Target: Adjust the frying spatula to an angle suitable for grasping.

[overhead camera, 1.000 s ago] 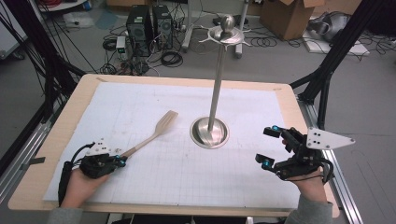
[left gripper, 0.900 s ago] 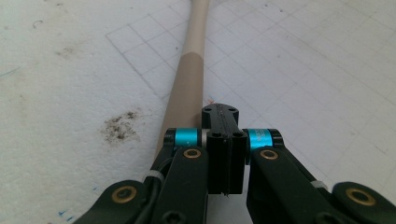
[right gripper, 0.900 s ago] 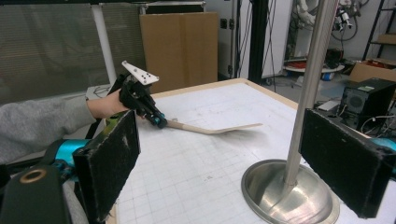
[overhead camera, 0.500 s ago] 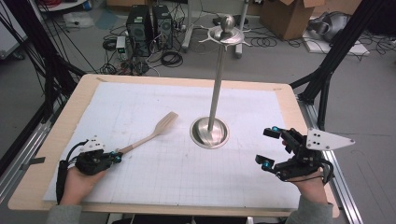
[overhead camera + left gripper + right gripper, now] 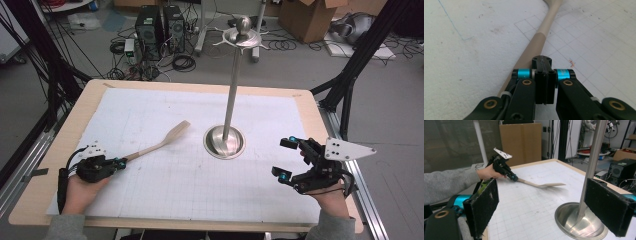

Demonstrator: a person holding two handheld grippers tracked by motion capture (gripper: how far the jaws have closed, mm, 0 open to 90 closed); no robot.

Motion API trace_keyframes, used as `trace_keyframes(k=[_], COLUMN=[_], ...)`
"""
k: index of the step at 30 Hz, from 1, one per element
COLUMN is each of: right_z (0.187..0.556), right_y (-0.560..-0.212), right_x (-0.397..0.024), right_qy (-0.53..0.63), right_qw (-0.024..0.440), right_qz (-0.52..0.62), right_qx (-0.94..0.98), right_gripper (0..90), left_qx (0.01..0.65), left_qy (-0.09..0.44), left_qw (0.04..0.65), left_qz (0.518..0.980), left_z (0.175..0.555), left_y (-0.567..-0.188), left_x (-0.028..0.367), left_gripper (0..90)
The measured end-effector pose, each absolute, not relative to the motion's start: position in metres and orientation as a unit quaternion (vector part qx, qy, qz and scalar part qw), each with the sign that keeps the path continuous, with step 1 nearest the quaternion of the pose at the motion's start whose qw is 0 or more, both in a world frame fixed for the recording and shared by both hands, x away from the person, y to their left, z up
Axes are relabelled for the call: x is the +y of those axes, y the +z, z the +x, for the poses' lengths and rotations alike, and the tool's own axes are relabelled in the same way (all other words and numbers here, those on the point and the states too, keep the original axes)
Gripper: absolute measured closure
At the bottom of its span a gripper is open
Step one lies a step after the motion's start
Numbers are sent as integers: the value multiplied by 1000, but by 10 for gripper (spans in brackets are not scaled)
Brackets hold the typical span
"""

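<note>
The left tool [image 5: 119, 163] is clenched on the handle end of the spatula [image 5: 160, 143], which slants from near left toward the stand [image 5: 226, 141] at the middle of the worktop [image 5: 60, 150], its blade seemingly raised a little off the surface. So the pick-up looks done, and what is left, I judge, is carrying it to the stand's hooked top and hanging it. The right tool [image 5: 283, 159] waits at the near right with its jaws wide apart, holding nothing.
</note>
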State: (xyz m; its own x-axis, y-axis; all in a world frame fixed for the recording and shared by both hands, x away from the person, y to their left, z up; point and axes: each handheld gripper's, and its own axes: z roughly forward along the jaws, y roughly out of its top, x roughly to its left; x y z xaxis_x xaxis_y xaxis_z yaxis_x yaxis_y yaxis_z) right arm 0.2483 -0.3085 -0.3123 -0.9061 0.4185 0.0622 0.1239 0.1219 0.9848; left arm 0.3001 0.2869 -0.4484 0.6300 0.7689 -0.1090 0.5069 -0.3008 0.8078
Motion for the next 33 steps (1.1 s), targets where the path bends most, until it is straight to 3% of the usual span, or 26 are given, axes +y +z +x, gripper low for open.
trace_keyframes(k=[18, 24, 33], right_z=[242, 231, 217], right_y=[-315, -314, -316], right_x=[-309, -318, -328], right_qy=[628, 628, 626], right_qw=[115, 121, 128], right_qz=[188, 197, 211], right_qx=[747, 743, 739], right_gripper=[117, 117, 117], left_qx=[402, 382, 397], left_qy=[153, 164, 155], left_qw=[513, 484, 467], left_qz=[743, 770, 775], left_z=[315, 335, 355], left_y=[-430, -428, -434], left_x=[265, 244, 232], left_gripper=[897, 897, 897])
